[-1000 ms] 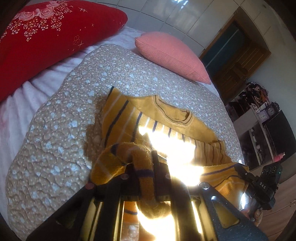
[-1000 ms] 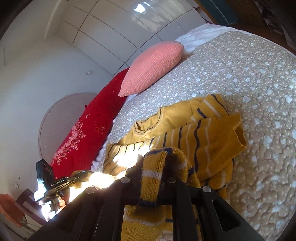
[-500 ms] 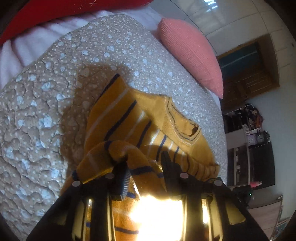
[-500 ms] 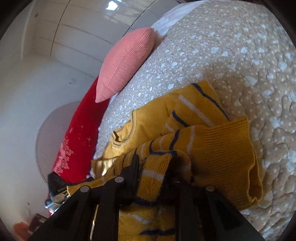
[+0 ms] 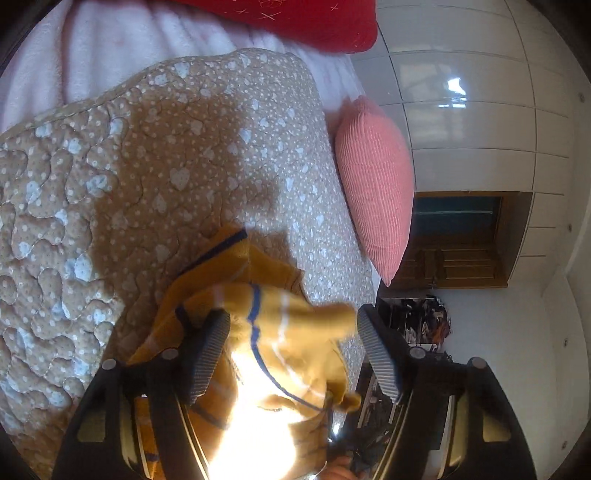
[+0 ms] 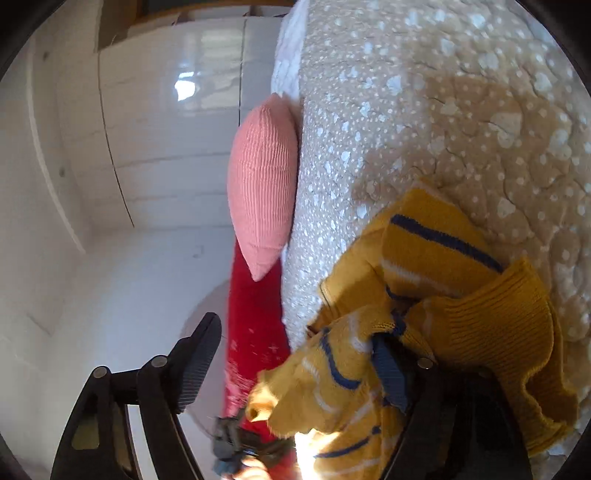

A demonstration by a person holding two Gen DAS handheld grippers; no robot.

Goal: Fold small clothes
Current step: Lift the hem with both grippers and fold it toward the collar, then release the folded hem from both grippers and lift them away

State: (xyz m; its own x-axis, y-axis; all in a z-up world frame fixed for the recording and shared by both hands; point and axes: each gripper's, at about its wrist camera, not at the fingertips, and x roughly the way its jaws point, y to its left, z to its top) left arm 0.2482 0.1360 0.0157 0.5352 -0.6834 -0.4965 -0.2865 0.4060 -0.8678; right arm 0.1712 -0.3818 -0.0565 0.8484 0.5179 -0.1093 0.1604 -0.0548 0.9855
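The sweater [image 5: 280, 332], mustard yellow with navy and white stripes, lies bunched on the quilt [image 5: 129, 177], a tan cover dotted with pale hearts. Both views are tilted hard to one side.

In the left wrist view the left gripper [image 5: 291, 350] has its fingers [image 5: 207, 354] spread wide, and a fold of the sweater rises in the gap between them. The knit brushes the inner face of the left-hand pad, while a tip of fabric reaches close to the other pad. Strong glare washes out the cloth lower down, so whether anything there is caught cannot be told.

In the right wrist view the right gripper [image 6: 295, 362] is also spread wide. One finger stands clear in the air over the wall side; the other is buried under the heaped sweater [image 6: 424, 314], with knit draped over it. It seems to rest there rather than be pinched.

A pink cushion [image 5: 373, 188] lies at the edge of the quilt, and a red pillow [image 5: 295, 22] sits on the white sheet [image 5: 110, 48] beyond it. A wooden door [image 5: 461, 240] shows in the white wall.
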